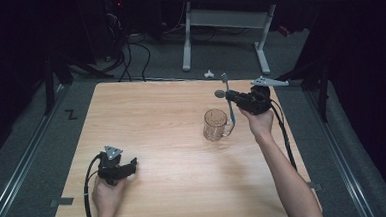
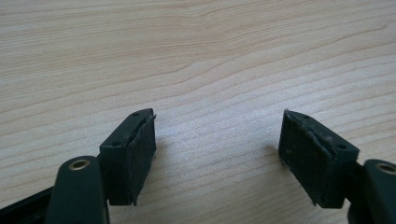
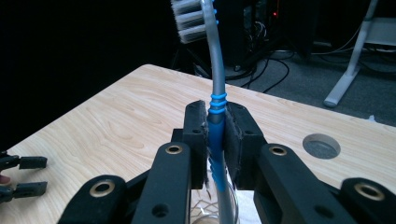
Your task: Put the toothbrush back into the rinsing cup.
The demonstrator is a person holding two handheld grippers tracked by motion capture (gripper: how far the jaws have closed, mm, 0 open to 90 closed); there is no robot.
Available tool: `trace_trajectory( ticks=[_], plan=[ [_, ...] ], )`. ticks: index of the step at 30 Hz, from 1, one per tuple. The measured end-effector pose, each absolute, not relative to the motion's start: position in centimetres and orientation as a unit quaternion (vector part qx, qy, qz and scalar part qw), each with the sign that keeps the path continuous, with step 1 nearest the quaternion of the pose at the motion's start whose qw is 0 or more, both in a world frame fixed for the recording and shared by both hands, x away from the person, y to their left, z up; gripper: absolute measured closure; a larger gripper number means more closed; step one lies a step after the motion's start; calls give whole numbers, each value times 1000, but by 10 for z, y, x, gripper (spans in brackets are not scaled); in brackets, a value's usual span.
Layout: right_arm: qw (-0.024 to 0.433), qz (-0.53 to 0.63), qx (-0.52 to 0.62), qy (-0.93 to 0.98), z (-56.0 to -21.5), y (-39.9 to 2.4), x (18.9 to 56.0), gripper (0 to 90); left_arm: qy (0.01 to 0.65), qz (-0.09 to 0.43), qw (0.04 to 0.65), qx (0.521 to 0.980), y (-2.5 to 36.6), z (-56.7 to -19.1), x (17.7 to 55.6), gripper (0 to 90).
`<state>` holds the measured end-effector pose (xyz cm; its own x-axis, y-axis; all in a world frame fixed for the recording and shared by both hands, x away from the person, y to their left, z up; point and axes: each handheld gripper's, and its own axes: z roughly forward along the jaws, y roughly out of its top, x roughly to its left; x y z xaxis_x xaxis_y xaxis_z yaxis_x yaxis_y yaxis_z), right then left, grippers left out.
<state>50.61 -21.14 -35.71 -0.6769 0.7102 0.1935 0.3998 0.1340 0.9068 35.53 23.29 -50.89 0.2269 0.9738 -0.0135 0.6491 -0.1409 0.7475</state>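
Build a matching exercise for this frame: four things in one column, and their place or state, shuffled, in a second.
Things:
1. toothbrush
2. glass mug
3. left tool
4. right tool

Places or states:
A. open, low over bare tabletop
B. stands on the table, just below the raised toothbrush
C. upright, bristles at the top, clamped at its blue grip
D. shut, held above the mug

Pairs: 1-C, 2-B, 3-A, 4-D

Bare wooden table [image 1: 156, 120], white desk frame [image 1: 224, 21] behind.
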Motion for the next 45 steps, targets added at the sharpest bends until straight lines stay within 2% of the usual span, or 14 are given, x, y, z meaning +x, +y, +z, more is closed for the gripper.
trace_trajectory(
  ticks=[25,45],
  plan=[
    [147,538,380,738,-369,-203,517,796,566,249,324,716,232,-509,355,279],
    [144,533,387,738,-372,-218,513,794,566,249,324,716,232,-509,355,279]
  ],
)
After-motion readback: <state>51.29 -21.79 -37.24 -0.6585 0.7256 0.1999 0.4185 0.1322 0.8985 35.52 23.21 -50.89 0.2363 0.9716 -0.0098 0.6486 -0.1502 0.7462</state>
